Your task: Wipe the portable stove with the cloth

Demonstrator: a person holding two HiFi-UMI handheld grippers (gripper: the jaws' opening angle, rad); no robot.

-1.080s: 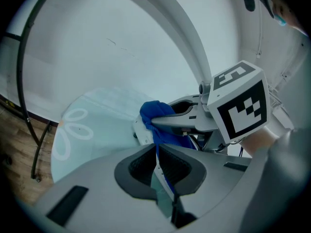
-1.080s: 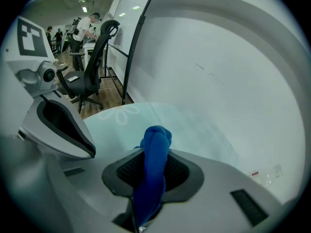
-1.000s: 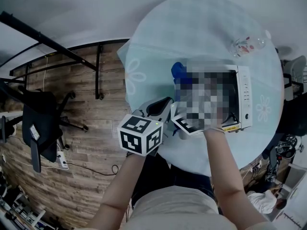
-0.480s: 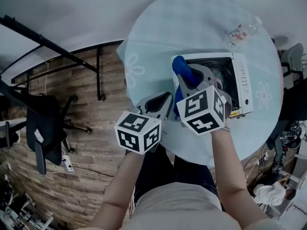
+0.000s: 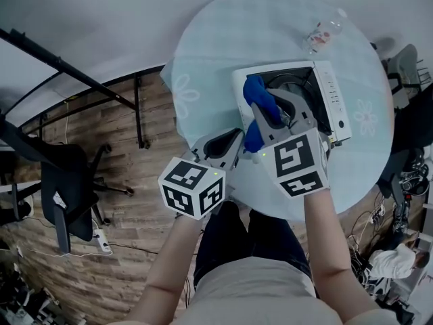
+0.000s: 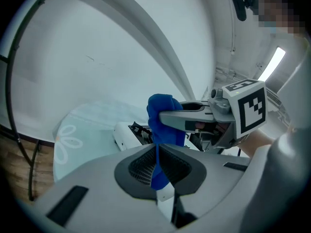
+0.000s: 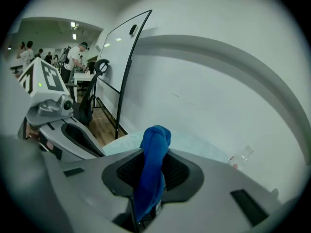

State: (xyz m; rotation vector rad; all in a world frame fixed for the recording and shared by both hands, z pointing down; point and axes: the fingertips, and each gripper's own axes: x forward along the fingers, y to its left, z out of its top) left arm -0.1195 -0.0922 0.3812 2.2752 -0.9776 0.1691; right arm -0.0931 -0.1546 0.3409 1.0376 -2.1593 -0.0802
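- From the head view I saw a round bench under a pale cloth cover printed with flowers; a white portable stove sat on it, toward the side nearer me, with its control strip along the right edge
- My right hand-held gripper reached over the left part of the stove; its jaws were pressed together on a blue cloth
- In the right gripper view the cloth ran up between both jaws and bulged out above their tips in a rounded wad; its tail hung down toward the jaw base
- The wad lay over the stove's left rim beside the dark burner well; I could not tell whether it touched the metal
- My left hand-held gripper hung just beside the right one, off the stove's near-left corner, above the bench edge; its jaws were closed to a thin slit; blue showed through that slit in the left gripper view, and I could not tell whether it touched them
- A clear plastic bottle lay on its side at the far edge of the bench, well apart from the stove
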